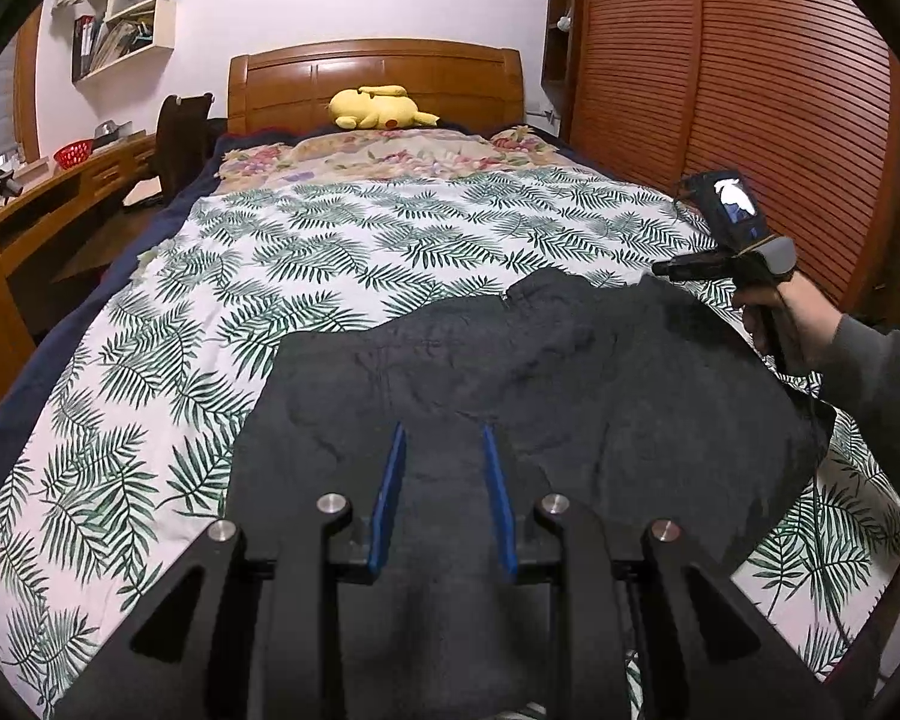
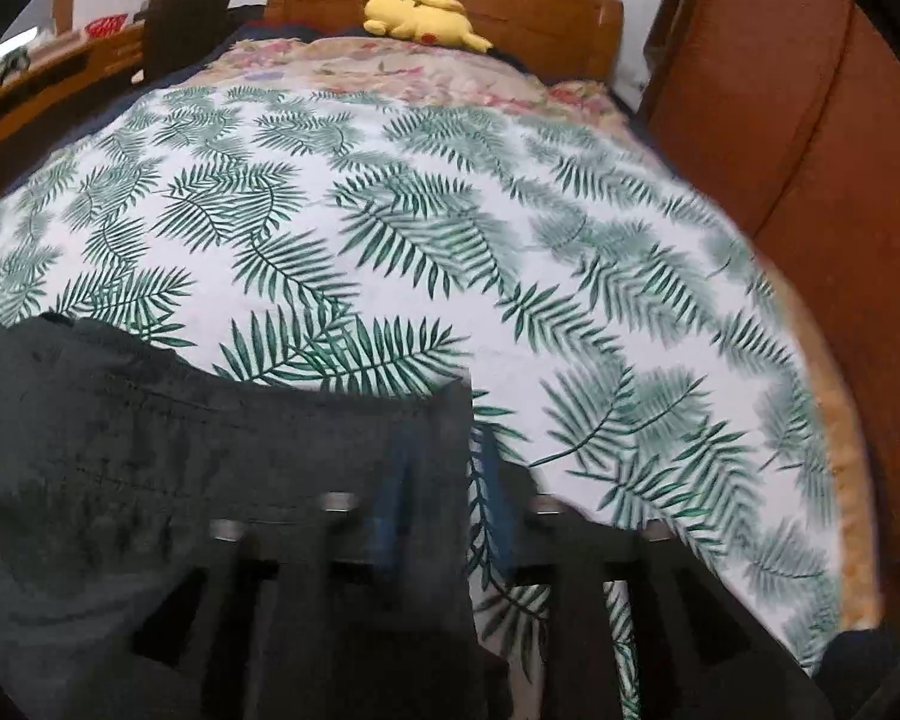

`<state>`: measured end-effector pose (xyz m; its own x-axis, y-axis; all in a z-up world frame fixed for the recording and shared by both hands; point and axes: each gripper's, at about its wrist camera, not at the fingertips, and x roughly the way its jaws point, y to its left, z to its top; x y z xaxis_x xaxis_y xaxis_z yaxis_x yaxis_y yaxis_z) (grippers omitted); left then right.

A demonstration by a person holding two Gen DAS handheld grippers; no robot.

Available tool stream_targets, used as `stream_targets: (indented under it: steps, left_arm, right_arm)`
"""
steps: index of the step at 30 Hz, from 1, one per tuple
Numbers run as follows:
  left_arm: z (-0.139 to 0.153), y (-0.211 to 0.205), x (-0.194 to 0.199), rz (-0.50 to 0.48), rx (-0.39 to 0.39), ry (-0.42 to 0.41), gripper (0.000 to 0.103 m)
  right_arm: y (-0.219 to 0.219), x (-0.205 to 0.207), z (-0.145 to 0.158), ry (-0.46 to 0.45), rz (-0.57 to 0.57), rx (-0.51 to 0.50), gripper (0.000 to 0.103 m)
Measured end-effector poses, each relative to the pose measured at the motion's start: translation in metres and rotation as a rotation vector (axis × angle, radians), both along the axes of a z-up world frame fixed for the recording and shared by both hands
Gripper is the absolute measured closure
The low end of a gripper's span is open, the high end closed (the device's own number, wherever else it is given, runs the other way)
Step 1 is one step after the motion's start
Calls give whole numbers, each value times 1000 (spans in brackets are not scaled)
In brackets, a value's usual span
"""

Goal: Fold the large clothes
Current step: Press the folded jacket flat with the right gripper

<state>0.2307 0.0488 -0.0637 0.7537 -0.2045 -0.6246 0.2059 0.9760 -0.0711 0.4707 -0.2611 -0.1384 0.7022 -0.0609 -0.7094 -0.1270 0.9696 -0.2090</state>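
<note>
Left claw [image 1: 442, 441] is hovering low over the dark garment [image 1: 510, 384], blue pads [image 1: 393, 480] set a little apart with nothing but loose cloth showing in the gap, so I'd call it open, not pinching anything. That garment is the big thing here: it's spread flat on the palm-leaf bedspread [image 1: 306, 252], running from right under this claw out ahead of it and off to the claw's right side, with some wrinkles in the middle and a jagged far edge.

Over past that right edge you can see the right claw [image 1: 660, 269] from the side, held in a person's hand [image 1: 777, 315] with a grey sleeve [image 1: 882, 384] behind it. Its tip sits right at the garment's far right corner, but from this angle I can't tell if it's touching.

From the right claw's [image 2: 444, 456] own camera everything is pretty blurred. The garment's edge [image 2: 210, 420] lies across its left finger and stops about in the middle of the gap, while the right finger has only bedspread [image 2: 510, 228] under it. Jaws look parted and not clamped on the cloth, so open as far as I can make out.

Way ahead of both claws, at the headboard [image 1: 378, 75], there's a yellow plush toy [image 1: 381, 107] lying on a floral cover [image 1: 390, 153]. Off to the left claw's left is a wooden desk [image 1: 48, 192] with a red basket [image 1: 73, 153], and to its right a slatted wooden wardrobe [image 1: 750, 120].
</note>
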Motion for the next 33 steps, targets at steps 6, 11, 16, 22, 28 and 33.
stream_targets:
  steps: [6, 11, 16, 22, 28, 33]
  left_arm:
    - [0, 6, 0, 17, -11, 0, 79]
    - [4, 14, -3, 45, -13, -18, 79]
    - [3, 20, -5, 61, -8, -16, 79]
    - [5, 25, -8, 69, -13, -20, 79]
    - [2, 20, -7, 62, -5, -16, 79]
    - [-6, 13, -5, 49, 5, 4, 79]
  right_arm:
    - [54, -34, 9, 34, 209, 98, 51]
    - [109, -53, -7, 103, 362, 123, 51]
    - [149, -53, -31, 155, 393, 53, 51]
    - [160, -22, -50, 137, 346, -36, 56]
    - [164, 4, -67, 149, 307, -72, 73]
    - [158, -2, -56, 131, 275, -16, 73]
